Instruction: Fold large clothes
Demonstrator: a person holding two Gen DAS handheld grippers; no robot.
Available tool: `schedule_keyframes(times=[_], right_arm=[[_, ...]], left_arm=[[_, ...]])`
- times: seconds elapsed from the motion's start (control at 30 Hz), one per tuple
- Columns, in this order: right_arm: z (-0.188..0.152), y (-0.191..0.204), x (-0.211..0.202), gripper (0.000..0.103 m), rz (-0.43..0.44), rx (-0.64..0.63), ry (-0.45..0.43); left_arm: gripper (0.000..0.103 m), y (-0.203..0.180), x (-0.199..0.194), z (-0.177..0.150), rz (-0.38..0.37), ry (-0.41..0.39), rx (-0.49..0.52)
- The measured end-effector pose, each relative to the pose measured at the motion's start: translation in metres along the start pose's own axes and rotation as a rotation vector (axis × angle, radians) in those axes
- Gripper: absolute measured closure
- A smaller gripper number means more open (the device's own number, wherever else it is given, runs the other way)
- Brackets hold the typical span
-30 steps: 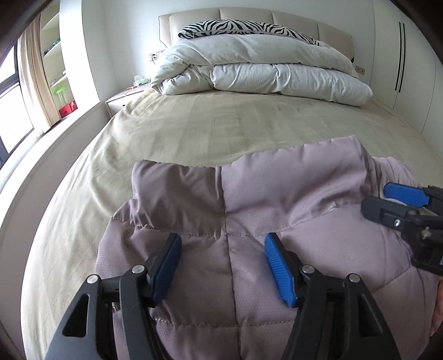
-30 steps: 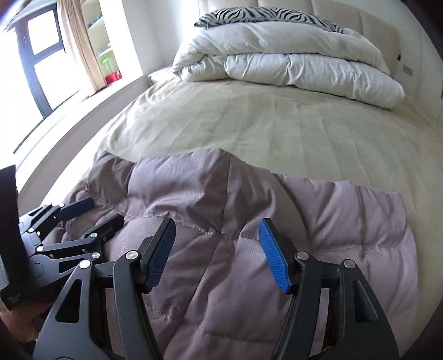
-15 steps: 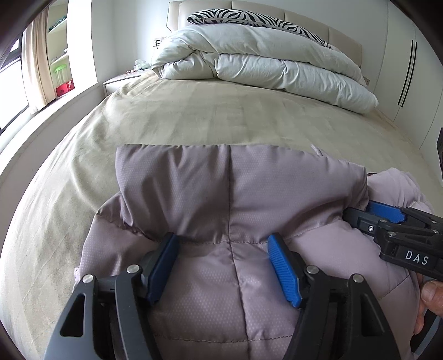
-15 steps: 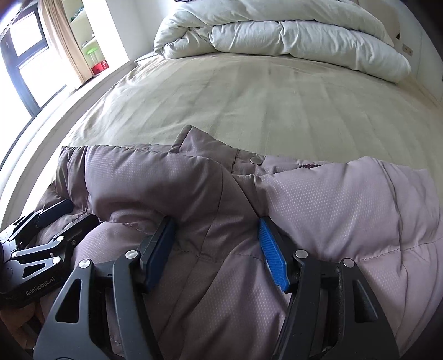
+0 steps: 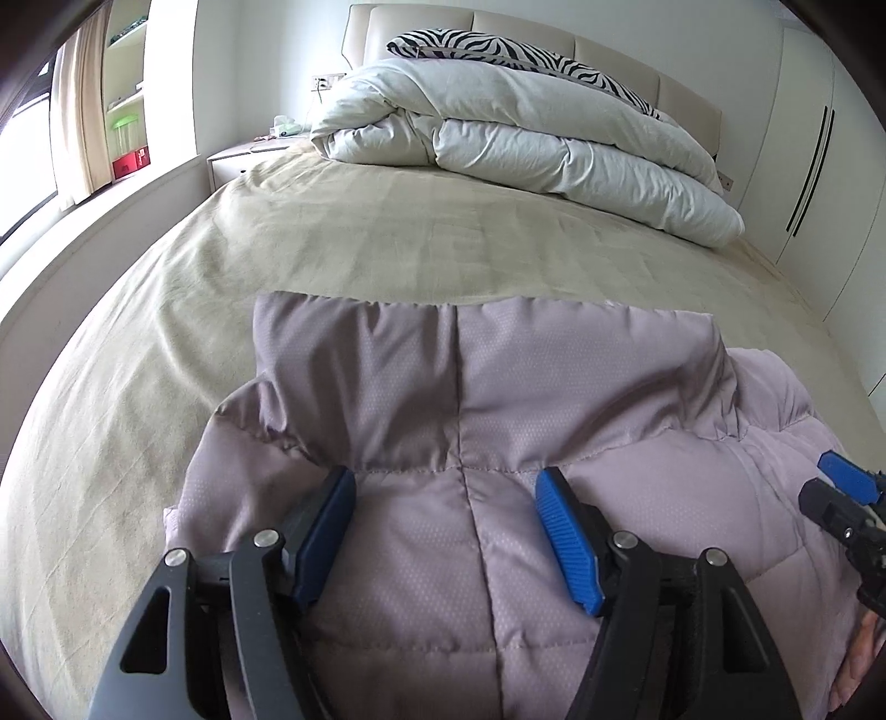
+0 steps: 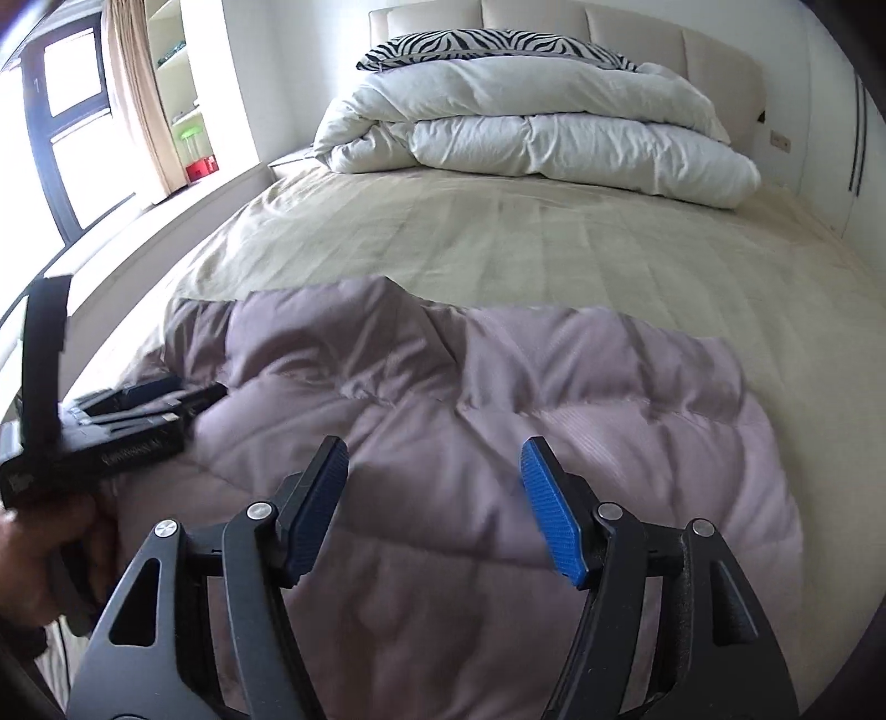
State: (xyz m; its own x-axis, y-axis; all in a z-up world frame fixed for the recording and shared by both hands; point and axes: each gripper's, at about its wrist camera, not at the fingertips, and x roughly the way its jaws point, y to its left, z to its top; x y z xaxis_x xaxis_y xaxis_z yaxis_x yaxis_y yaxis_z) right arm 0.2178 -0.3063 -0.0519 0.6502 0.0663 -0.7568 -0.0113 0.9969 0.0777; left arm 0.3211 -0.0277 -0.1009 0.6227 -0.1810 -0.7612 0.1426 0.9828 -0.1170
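A mauve quilted jacket [image 5: 498, 399] lies on the beige bed sheet [image 5: 387, 243], its collar pointing toward the headboard. My left gripper [image 5: 446, 534] straddles the seam just below the collar, jaws wide, both blue pads pressed into a bulge of padding. In the right wrist view the left gripper [image 6: 183, 393] rests at the jacket's [image 6: 498, 399] left edge. My right gripper [image 6: 434, 512] hovers over the jacket's body. Its jaws are opening and the pads are off the fabric. The right gripper [image 5: 830, 490] also shows at the left wrist view's right edge.
A folded white duvet [image 5: 526, 149] and a zebra pillow [image 5: 498, 50] lie at the headboard. Beige sheet stretches between them and the jacket. A ledge [image 6: 138, 243] and window run along the left side, wardrobe doors [image 5: 803, 166] along the right. A hand [image 6: 33, 554] holds the left gripper.
The right gripper has drawn back off the jacket, its jaws wider, and the fabric there has settled flatter. The left gripper stays on the seam below the collar and has rolled slightly.
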Motion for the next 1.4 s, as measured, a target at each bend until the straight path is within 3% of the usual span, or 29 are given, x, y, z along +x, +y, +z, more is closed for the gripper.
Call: schedule_keyframes(times=[0.17, 0.27, 0.4, 0.5, 0.6, 0.7, 0.73, 0.87, 1.0, 1.1, 1.13, 1.17, 1.2, 1.3, 1.4], right_arm=[[-0.028, -0.019, 0.003, 0.033, 0.033, 0.031, 0.010], [-0.036, -0.008, 0.011, 0.032, -0.032, -0.021, 0.009], [-0.039, -0.013, 0.019, 0.032, -0.025, -0.009, 0.020], [-0.030, -0.017, 0.009, 0.032, -0.021, 0.030, 0.070], [-0.032, -0.026, -0.030, 0.032, 0.040, 0.131, -0.012], [-0.051, -0.032, -0.050, 0.028, -0.036, 0.141, -0.070], [-0.060, -0.035, -0.044, 0.021, -0.055, 0.138, -0.043], [-0.082, -0.042, -0.038, 0.020, -0.004, 0.076, -0.070], [-0.073, -0.047, -0.055, 0.019, 0.010, 0.117, -0.017], [-0.071, -0.069, -0.098, 0.018, 0.074, 0.216, -0.160], [-0.074, -0.078, -0.113, 0.011, 0.081, 0.239, -0.203], [-0.078, -0.088, -0.126, 0.003, 0.078, 0.256, -0.236], [-0.082, -0.099, -0.139, 0.002, 0.071, 0.268, -0.266], [-0.095, -0.141, -0.161, 0.000, 0.064, 0.304, -0.301], [-0.104, -0.191, -0.150, 0.000, 0.133, 0.400, -0.190]], left_arm=[[0.028, -0.014, -0.030, -0.023, 0.042, -0.046, 0.086], [0.024, -0.005, -0.019, -0.026, 0.005, -0.029, 0.047], [0.023, -0.007, -0.011, -0.024, 0.020, -0.013, 0.047], [0.025, -0.007, -0.032, -0.022, 0.025, 0.009, 0.007], [0.025, -0.017, -0.059, -0.031, 0.016, -0.045, 0.045], [0.024, -0.025, -0.055, -0.048, 0.042, -0.050, 0.111], [0.022, -0.022, -0.050, -0.051, 0.029, -0.046, 0.096], [0.020, -0.013, -0.047, -0.052, -0.011, -0.032, 0.056], [0.021, 0.007, -0.071, -0.050, -0.104, -0.027, -0.050], [0.013, 0.032, -0.104, -0.054, -0.135, -0.090, -0.115], [0.004, 0.043, -0.114, -0.056, -0.140, -0.113, -0.131], [0.000, 0.055, -0.122, -0.059, -0.149, -0.130, -0.147], [0.000, 0.067, -0.126, -0.062, -0.152, -0.134, -0.163], [0.000, 0.102, -0.123, -0.071, -0.176, -0.068, -0.234], [0.000, 0.133, -0.104, -0.083, -0.250, 0.033, -0.343]])
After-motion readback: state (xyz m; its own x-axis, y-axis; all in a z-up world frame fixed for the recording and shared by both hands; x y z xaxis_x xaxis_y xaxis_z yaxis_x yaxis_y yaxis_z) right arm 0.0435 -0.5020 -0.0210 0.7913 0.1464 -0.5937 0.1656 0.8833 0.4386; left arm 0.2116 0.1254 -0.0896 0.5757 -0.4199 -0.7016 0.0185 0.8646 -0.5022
